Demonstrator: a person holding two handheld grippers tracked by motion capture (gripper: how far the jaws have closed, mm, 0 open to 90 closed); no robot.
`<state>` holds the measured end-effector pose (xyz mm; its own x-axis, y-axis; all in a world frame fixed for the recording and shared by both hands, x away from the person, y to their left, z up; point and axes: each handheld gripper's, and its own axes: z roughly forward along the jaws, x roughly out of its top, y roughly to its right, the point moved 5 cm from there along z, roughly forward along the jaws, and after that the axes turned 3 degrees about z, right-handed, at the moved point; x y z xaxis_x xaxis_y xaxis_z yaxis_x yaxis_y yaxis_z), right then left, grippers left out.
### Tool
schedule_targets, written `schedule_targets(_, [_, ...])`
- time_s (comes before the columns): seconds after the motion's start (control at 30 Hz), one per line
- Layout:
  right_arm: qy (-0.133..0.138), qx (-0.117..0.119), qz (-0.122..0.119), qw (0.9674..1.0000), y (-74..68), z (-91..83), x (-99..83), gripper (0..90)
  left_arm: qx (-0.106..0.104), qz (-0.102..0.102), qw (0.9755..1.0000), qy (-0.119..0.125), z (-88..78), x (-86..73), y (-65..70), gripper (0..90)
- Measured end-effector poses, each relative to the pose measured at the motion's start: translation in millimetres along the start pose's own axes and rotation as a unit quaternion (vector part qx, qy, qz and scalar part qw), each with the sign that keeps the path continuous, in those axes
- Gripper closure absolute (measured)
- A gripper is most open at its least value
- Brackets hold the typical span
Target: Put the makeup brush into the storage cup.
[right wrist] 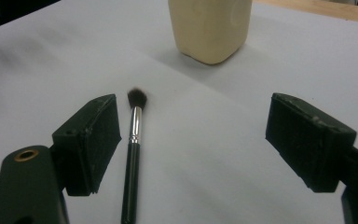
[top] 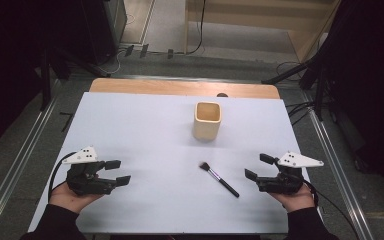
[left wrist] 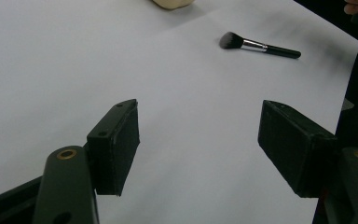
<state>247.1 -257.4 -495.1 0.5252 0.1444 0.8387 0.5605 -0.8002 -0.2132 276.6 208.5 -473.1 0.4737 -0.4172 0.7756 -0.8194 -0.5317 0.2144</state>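
Brush [top: 218, 179] lies flat on the white desk [top: 145, 130] near the right gripper [top: 258, 166], with the cup [top: 207, 120] beyond; the left gripper [top: 117, 172] rests well apart. Left gripper view: jaws spread, nothing between them. Right gripper view: jaws spread, brush [right wrist: 133, 154] just beside one jaw.

Brush [right wrist: 133, 140] btwn the right gripper's [right wrist: 193, 140] jaws, close to the left-hand one: shiny black handle, silver band, dark brown hair w/ a lighter tip. Cup [right wrist: 210, 28] past the jaws: pale cream-yellow, plain, no pattern. Sheet [right wrist: 205, 154] under the jaws: plain white. Right gripper: black jaws, a brass-colored ring on one arm. Left gripper [left wrist: 198, 144]: same black jaws, brass rings too.
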Motion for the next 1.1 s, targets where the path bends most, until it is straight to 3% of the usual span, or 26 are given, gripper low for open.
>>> schedule_targets(0.23, [0.003,0.021,-0.009,0.9997,-4.4,1.9,1.5,18.7,-0.004,0.008,1.0,0.004,0.8,0.8,0.7,29.5])
schedule_targets(0.6, [0.019,0.053,-0.001,0.9984,-6.3,3.3,6.4,18.9,-0.008,0.01,0.9999,0.0,2.7,-1.7,-1.3,29.5])
schedule_targets(0.83, [0.027,0.059,-0.001,0.9979,-8.0,-0.8,7.1,18.9,-0.015,0.027,0.9995,0.01,3.3,1.6,3.5,27.9])
schedule_targets(1.1, [0.029,0.067,-0.013,0.9972,-13.3,-1.2,6.3,19.0,-0.02,0.032,0.9993,0.007,5.1,2.9,6.0,27.5])
